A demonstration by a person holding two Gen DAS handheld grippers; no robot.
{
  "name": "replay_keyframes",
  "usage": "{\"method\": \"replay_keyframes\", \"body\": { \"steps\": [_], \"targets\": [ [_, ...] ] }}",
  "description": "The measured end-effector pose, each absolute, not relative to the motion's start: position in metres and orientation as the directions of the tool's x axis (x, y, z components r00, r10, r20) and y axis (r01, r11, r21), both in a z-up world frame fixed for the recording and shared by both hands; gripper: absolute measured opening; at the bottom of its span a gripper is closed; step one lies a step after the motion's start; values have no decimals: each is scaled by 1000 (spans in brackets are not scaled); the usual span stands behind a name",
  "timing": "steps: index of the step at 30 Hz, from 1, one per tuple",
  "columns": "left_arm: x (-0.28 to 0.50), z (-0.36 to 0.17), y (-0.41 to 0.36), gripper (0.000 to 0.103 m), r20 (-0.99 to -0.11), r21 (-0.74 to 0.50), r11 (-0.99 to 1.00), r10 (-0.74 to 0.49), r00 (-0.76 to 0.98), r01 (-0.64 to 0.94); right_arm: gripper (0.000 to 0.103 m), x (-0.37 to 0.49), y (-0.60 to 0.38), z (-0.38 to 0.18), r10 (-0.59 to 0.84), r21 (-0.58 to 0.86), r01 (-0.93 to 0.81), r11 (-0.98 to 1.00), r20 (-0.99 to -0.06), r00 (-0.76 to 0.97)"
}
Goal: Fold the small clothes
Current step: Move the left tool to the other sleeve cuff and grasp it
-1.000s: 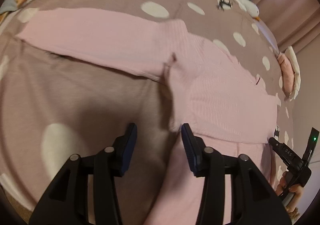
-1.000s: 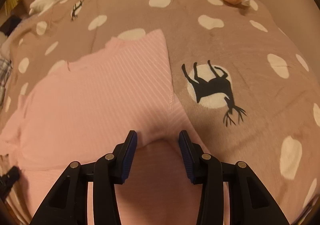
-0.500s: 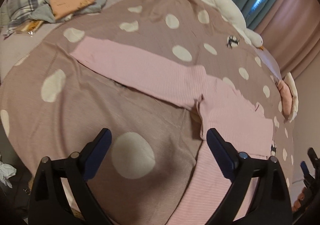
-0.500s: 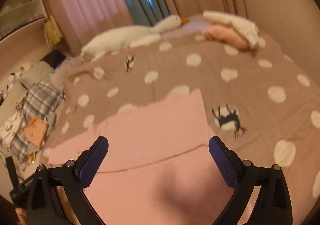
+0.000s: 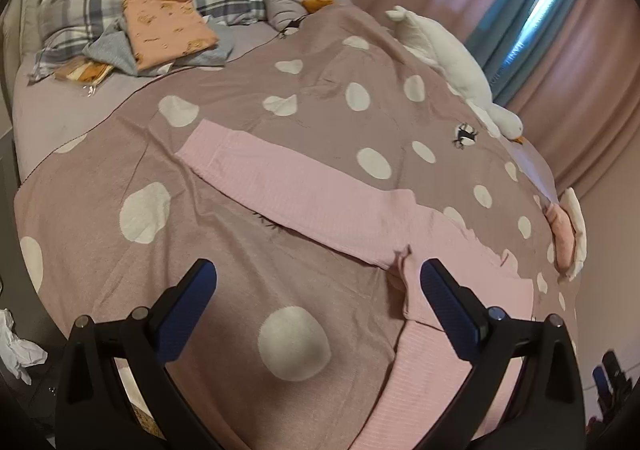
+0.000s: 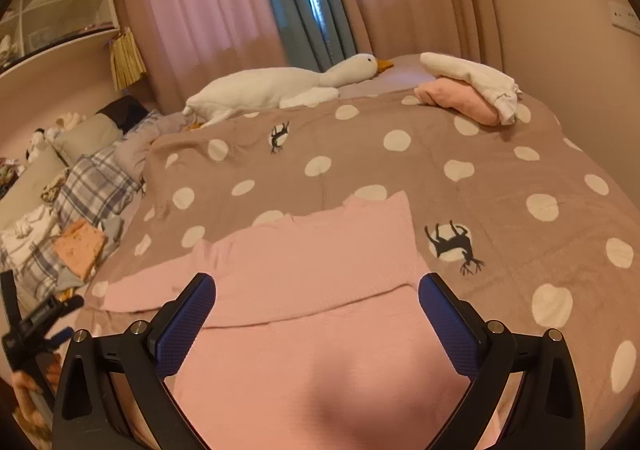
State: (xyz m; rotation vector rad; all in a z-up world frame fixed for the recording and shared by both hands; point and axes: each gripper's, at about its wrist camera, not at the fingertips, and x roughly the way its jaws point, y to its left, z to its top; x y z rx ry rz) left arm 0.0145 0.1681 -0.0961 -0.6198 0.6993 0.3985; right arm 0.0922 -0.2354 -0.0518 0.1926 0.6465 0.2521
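Pink top (image 5: 452, 262) lying hem-folded on bed (image 5: 248, 250) — left gripper (image 5: 316, 302) opening wide, right gripper (image 6: 316, 314) wide, both gripping nothing; next probably taking outstretched sleeve (image 5: 280, 186) — folding inward.

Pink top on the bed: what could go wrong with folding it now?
1. The pink top has one sleeve stretched far out; folding without tucking it in may leave it sticking out.
2. Cloth is bunched at the armpit; it could get creased into the fold.
3. Both the left gripper and the right gripper are open and hold nothing, so a new grab might snag the spotted blanket too.
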Motion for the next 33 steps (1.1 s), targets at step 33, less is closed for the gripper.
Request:
{"method": "replay_keyframes", "body": {
  "steps": [33],
  "targets": [
    [65, -207, 335, 75, -693, -670, 300, 78, 717, -679, 101, 95, -240, -64, 195, 225, -65, 972, -625, 756]
  ]
}}
